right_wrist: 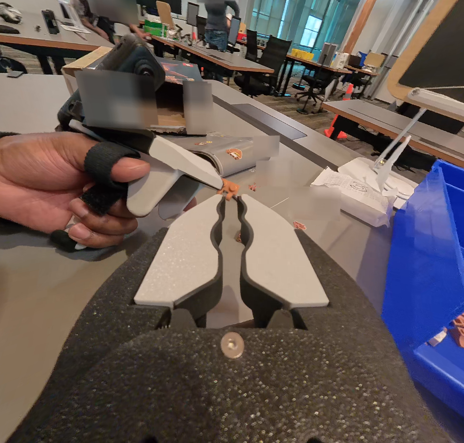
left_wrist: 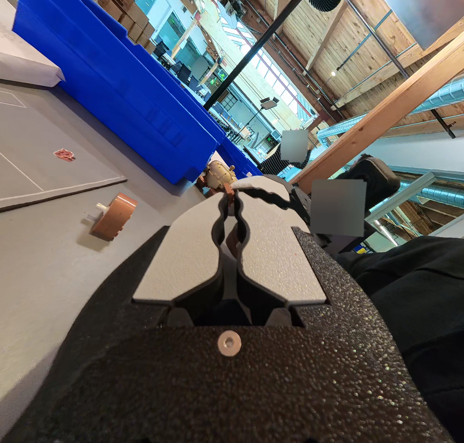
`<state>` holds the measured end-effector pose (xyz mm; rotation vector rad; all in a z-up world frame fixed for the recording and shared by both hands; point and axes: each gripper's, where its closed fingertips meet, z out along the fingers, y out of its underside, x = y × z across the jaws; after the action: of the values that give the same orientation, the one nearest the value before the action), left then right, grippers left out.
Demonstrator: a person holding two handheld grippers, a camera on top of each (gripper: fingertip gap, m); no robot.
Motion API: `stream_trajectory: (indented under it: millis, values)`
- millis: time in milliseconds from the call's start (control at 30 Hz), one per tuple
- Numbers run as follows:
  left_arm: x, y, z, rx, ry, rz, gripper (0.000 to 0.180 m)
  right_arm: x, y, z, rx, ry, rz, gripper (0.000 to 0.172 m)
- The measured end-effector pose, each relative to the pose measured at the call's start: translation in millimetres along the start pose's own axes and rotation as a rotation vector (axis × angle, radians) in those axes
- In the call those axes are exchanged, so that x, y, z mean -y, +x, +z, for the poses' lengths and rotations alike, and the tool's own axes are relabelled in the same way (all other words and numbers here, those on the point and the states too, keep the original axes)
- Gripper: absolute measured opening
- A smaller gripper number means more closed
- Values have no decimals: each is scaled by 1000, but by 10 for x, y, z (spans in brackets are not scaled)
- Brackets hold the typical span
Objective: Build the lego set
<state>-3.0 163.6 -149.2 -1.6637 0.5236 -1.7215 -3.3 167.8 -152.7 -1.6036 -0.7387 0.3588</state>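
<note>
Above the grey counter (right_wrist: 313, 250), the left tool (right_wrist: 221, 188) is pinched tight on a small orange toy-brick plate (right_wrist: 229, 189), whose other edge sits between the right tool's (right_wrist: 231, 199) narrowly parted fingertips, beside a blue bin (right_wrist: 426, 255).

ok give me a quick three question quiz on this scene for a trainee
1. True or false: the left gripper has its fingers shut on a small brick.
2. That brick's colour is: A green, B orange-brown, C white?
3. Fill in: the round brown part lies on the ___ table.
Key: 1 true; 2 B; 3 grey.
</note>
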Motion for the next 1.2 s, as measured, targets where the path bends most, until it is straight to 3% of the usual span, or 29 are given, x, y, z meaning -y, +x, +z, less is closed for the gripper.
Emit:
stream_trajectory:
  millis: [133, 300, 400, 733, 1200]
  values:
    - [-17, 15, -18, -2, -16, 14, 4, -46, -47, -59, 166, 2, 63, 8]
    - [-64, 83, -47, 15, -3, 60, 4, -125, -136, -110, 508, -79, 522, 10]
    - [-136, 187, -56, 12, 13, 84, 4, -34, -142, -175, 631, -70, 655, 10]
    - [-282, 353, -47, 22, 8, 162, 4, 92, -252, -372, 844, -70, 741, 8]
    - [-415, 526, 10, -51, -34, 190, 4, 77, -328, -550, 967, -83, 760, 5]
